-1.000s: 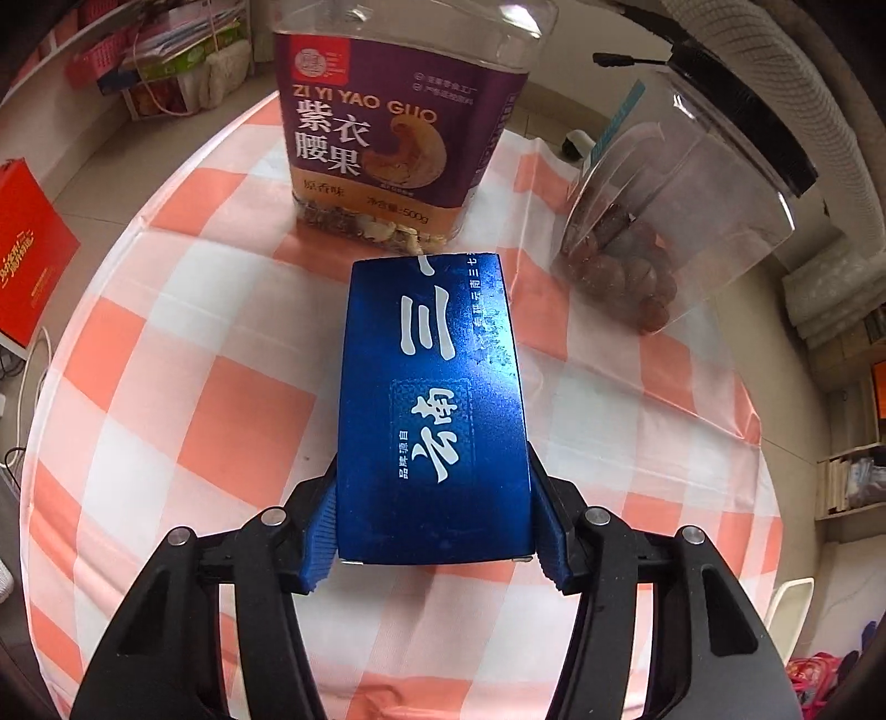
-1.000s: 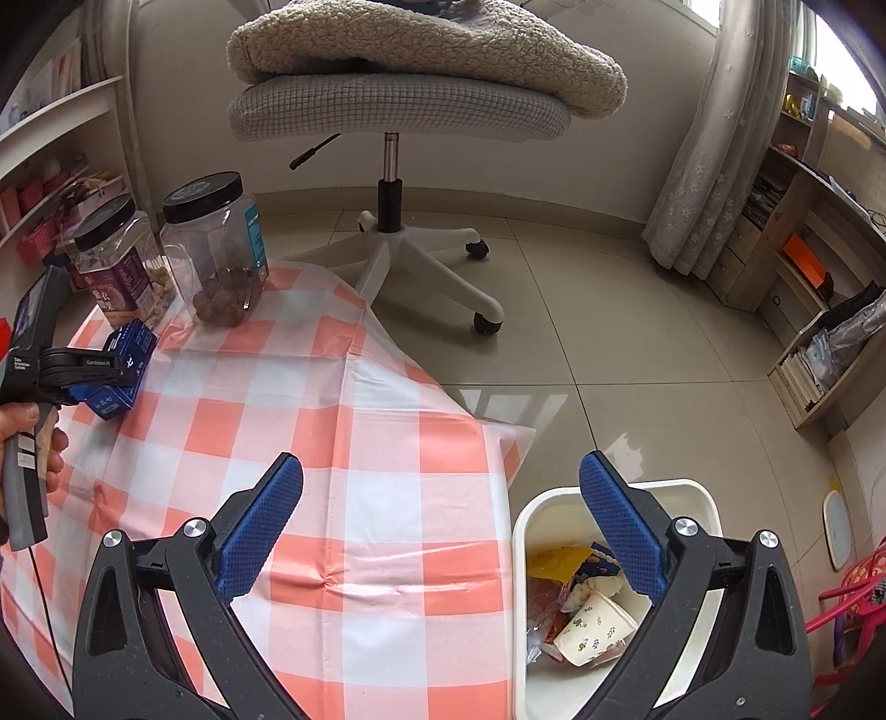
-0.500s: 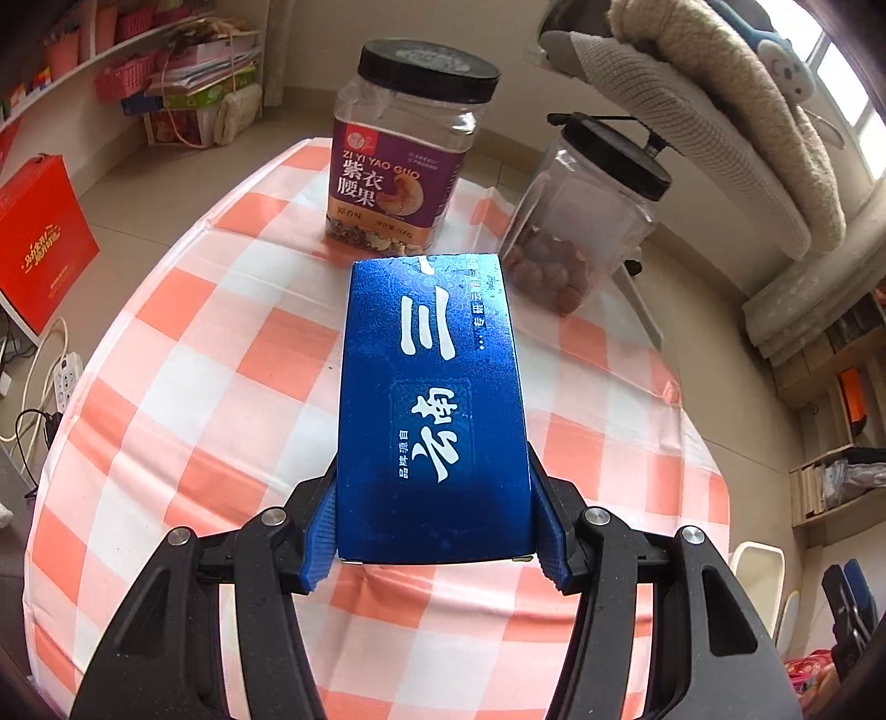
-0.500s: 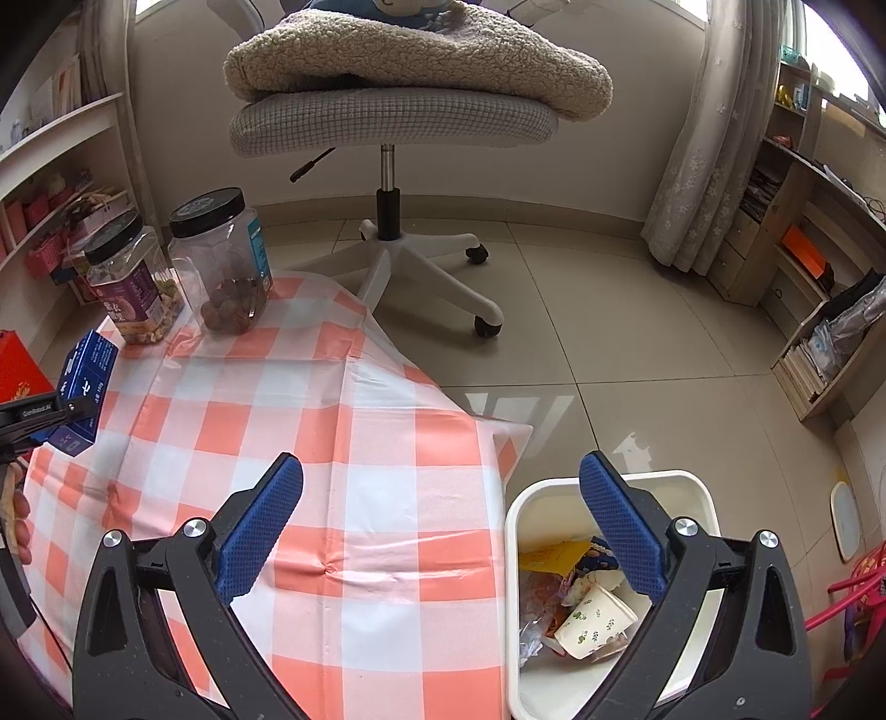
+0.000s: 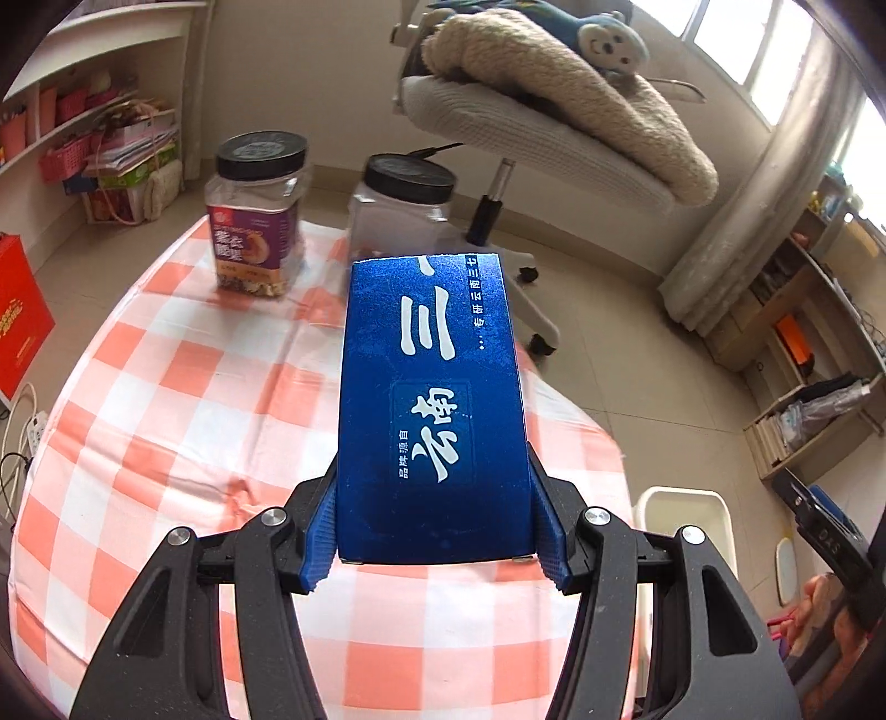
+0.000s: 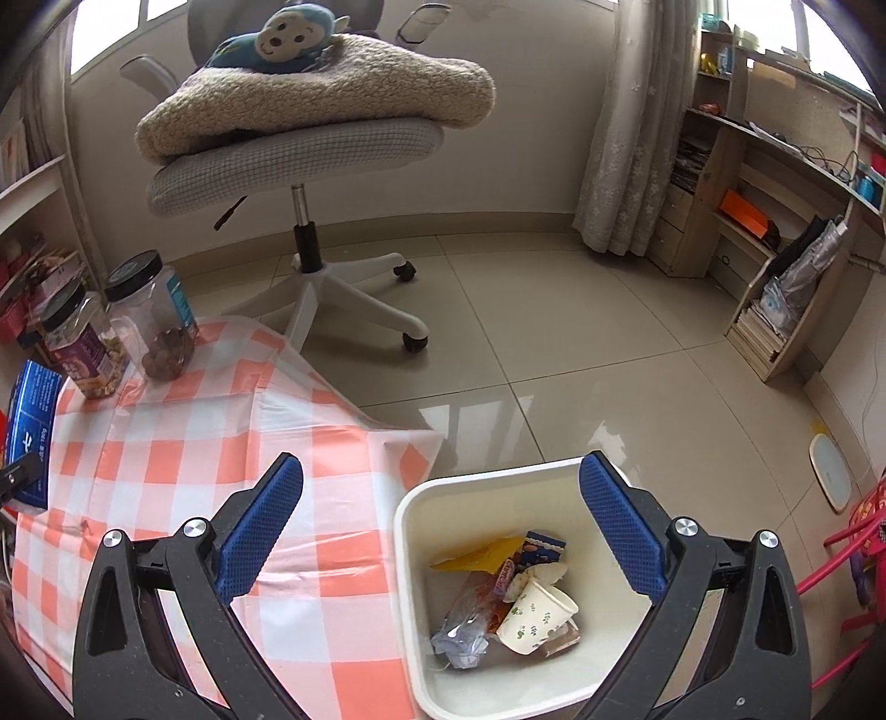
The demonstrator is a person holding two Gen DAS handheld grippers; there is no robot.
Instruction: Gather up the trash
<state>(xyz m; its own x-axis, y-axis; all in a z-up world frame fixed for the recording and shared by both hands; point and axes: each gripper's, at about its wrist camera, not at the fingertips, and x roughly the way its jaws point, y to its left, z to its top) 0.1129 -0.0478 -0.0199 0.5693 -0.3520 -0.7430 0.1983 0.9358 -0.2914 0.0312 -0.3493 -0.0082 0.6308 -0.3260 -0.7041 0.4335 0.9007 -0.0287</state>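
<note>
We had the blue box (image 5: pixel 434 410) clamped in the left gripper (image 5: pixel 434 534), pads pressed flat against both long sides near its back end, so most of the box stuck out forward past the fingertips. It was up in the air over the checked tablecloth (image 5: pixel 183 399), not touching it. From the right wrist view the same box (image 6: pixel 30 412) showed at the far left edge, above the cloth (image 6: pixel 183 443).

The right gripper (image 6: pixel 443 526) was spread wide with nothing between the pads. It hung over the spot where the cloth's edge met the white bin (image 6: pixel 407 531), one finger (image 6: pixel 257 526) over the cloth and the other over the bin's far side. In the bin sat a paper cup (image 6: pixel 534 615), a yellow wrapper (image 6: pixel 487 554), some crumpled plastic (image 6: pixel 462 637) and other bits. In the left view only a corner of the bin (image 5: pixel 684 512) peeked out at the right, past the table edge.

Two black-lidded jars stood at the far end of the table: the purple-label nut jar (image 5: pixel 257 221) and a clear jar (image 5: pixel 401 213) partly hidden behind the box. Beyond them was an office chair (image 6: pixel 299 160) with a folded blanket (image 6: pixel 315 105) and a monkey plush (image 6: pixel 277 39) on the seat. Nothing sat on the cloth between box and bin.
</note>
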